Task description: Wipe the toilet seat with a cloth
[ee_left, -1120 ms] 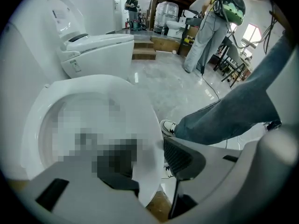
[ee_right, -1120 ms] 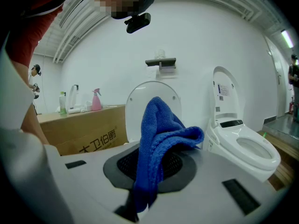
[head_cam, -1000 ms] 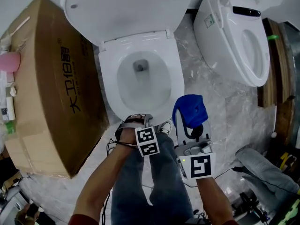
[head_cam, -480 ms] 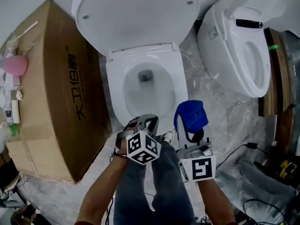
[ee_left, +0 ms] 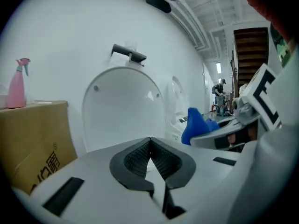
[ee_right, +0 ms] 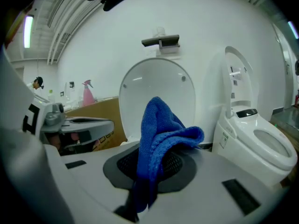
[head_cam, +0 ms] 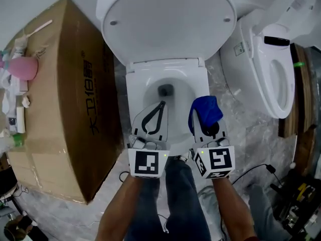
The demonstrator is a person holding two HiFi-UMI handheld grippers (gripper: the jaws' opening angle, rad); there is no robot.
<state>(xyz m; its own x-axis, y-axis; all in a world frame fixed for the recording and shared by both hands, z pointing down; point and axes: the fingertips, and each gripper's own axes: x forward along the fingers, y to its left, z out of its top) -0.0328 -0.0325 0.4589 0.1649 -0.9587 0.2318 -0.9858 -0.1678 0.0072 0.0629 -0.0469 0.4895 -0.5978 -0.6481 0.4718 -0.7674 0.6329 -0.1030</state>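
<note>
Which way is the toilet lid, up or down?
Up. The lid stands raised behind the bowl, which lies uncovered.

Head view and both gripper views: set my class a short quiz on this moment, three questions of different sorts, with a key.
1. True or false: the right gripper is shut on the blue cloth.
2. Multiple choice: the toilet lid is A) raised, B) closed over the bowl, C) lying on the floor.
3. Fill in the gap: the left gripper holds ____.

Key
1. True: the cloth is pinched between its jaws and folds over above them.
2. A.
3. Nothing: its jaws are together with nothing between them.
</note>
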